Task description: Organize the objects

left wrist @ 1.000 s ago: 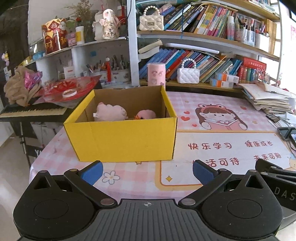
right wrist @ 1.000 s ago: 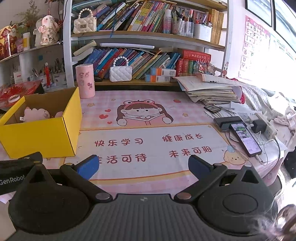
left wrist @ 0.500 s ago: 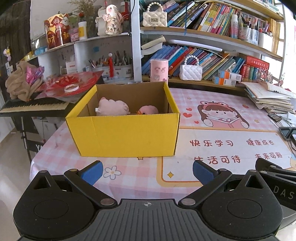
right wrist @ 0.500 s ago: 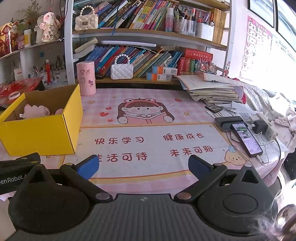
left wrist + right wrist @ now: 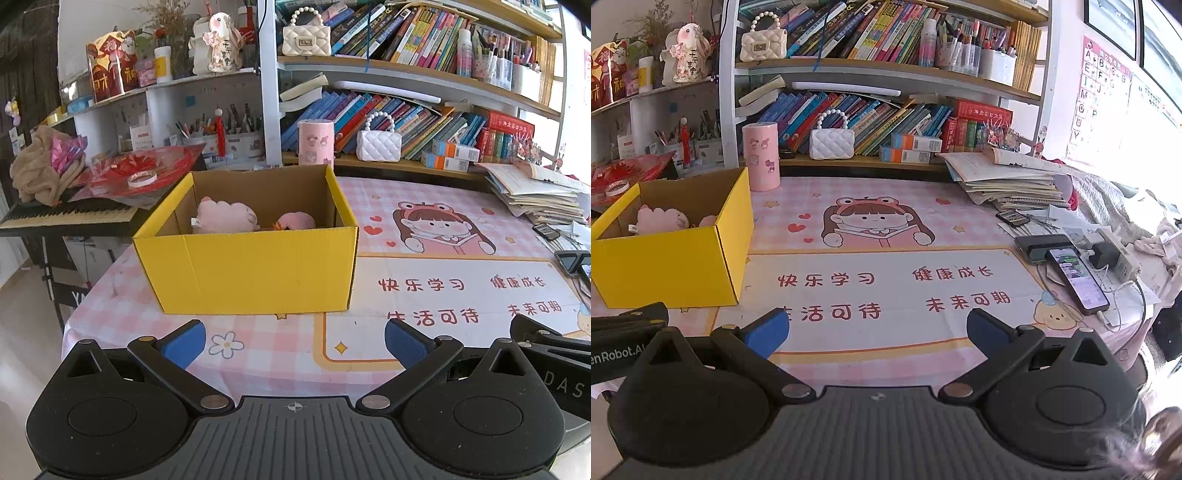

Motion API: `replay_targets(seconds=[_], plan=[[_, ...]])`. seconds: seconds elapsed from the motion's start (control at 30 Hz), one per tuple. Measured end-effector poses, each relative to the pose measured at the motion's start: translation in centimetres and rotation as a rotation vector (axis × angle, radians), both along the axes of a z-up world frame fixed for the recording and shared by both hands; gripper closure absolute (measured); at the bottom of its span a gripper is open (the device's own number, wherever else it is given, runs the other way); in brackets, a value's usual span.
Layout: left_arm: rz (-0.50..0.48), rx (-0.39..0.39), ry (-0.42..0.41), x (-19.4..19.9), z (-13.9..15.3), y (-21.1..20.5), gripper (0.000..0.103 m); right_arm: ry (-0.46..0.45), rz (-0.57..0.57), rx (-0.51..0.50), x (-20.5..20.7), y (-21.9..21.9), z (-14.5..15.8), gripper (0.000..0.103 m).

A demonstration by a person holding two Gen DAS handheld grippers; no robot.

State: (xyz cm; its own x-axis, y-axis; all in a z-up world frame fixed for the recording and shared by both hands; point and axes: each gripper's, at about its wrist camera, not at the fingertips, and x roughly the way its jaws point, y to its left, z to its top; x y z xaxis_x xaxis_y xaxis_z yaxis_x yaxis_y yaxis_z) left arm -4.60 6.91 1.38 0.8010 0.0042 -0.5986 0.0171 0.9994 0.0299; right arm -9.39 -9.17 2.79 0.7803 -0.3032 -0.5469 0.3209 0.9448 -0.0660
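A yellow cardboard box (image 5: 255,269) stands open on the pink table mat, left of centre; it also shows in the right wrist view (image 5: 672,266). Inside it lie a pink plush toy (image 5: 225,218) and a smaller pink toy (image 5: 297,220). My left gripper (image 5: 293,343) is open and empty, hanging near the table's front edge in front of the box. My right gripper (image 5: 875,330) is open and empty over the mat's front part, to the right of the box.
A pink cylinder (image 5: 761,157) and a white handbag (image 5: 832,142) stand at the back by the bookshelf. A stack of papers (image 5: 1008,181), phones (image 5: 1075,277) and a charger (image 5: 1108,254) lie at the right. A keyboard (image 5: 66,218) with clutter stands left of the table.
Both grippers have drawn back and risen a little, so the box looks slightly farther away. Both stay open and empty.
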Motion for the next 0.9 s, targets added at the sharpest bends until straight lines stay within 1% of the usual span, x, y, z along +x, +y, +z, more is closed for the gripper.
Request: replay_targets(seconds=[0.37,0.5,0.67,0.77,0.9], plan=[[0.000,0.007,-0.006,0.22,0.12,0.31,0.000,0.002,0.002,0.004,-0.04,0.05,-0.04,0.000],[-0.001,0.002,0.003,0.36,0.01,0.44,0.000,0.003,0.003,0.002,0.00,0.03,0.01,0.000],[-0.002,0.014,0.013,0.49,-0.14,0.48,0.000,0.003,0.007,0.001,-0.21,0.27,-0.16,0.000],[-0.001,-0.002,0.027,0.60,-0.27,0.68,0.000,0.004,0.008,0.003,-0.12,0.39,-0.30,0.000],[-0.010,0.000,0.027,0.61,-0.26,0.73,0.000,0.004,0.008,0.002,-0.09,0.34,-0.27,0.000]])
